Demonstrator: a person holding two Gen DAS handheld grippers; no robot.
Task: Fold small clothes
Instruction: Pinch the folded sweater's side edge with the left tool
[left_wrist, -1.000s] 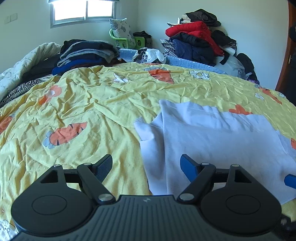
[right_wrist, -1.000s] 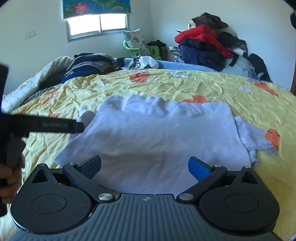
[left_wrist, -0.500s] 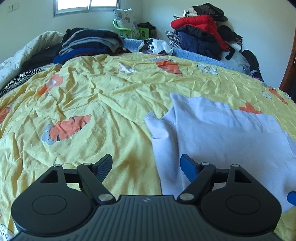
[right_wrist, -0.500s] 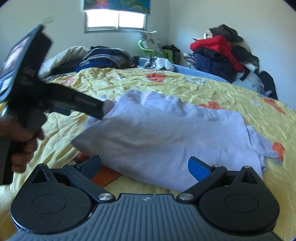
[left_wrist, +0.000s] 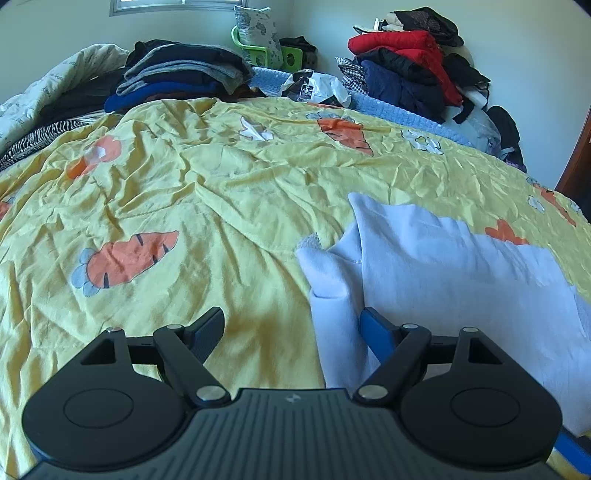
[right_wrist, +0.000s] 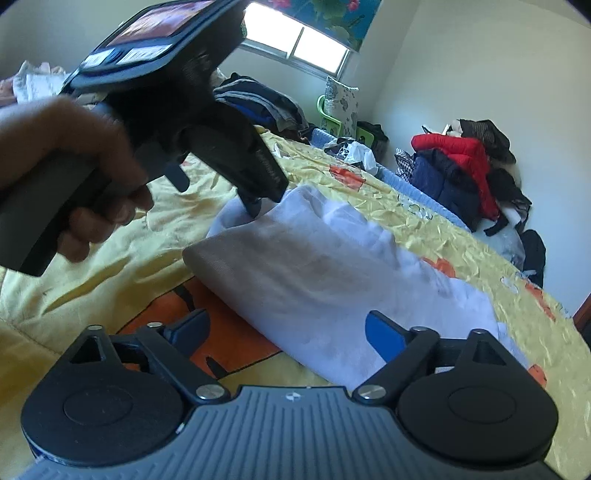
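Note:
A pale white garment (left_wrist: 454, 266) lies on the yellow carrot-print bedspread (left_wrist: 192, 206). My left gripper (left_wrist: 291, 326) is open, and the garment's folded left edge runs between its fingers, close to the blue right finger (left_wrist: 375, 326). In the right wrist view the garment (right_wrist: 332, 269) stretches away diagonally. My right gripper (right_wrist: 288, 330) is tilted and its jaws are closing, with the garment's near edge between them and no pad pressing on it. The left gripper (right_wrist: 258, 203), held by a hand (right_wrist: 92, 184), has its tips at the garment's far left corner.
A stack of folded dark clothes (left_wrist: 177, 77) sits at the back left, by a striped cloth. A heap of red and navy jackets (left_wrist: 410, 62) rises at the back right. Between them are a green holder with a pillow (left_wrist: 258, 37) and a plastic bag (left_wrist: 317, 86).
The right gripper has rolled and moved left toward the garment's near edge, so the left gripper and hand loom larger. The left gripper has shifted left, so only the garment's left edge stays between its fingers.

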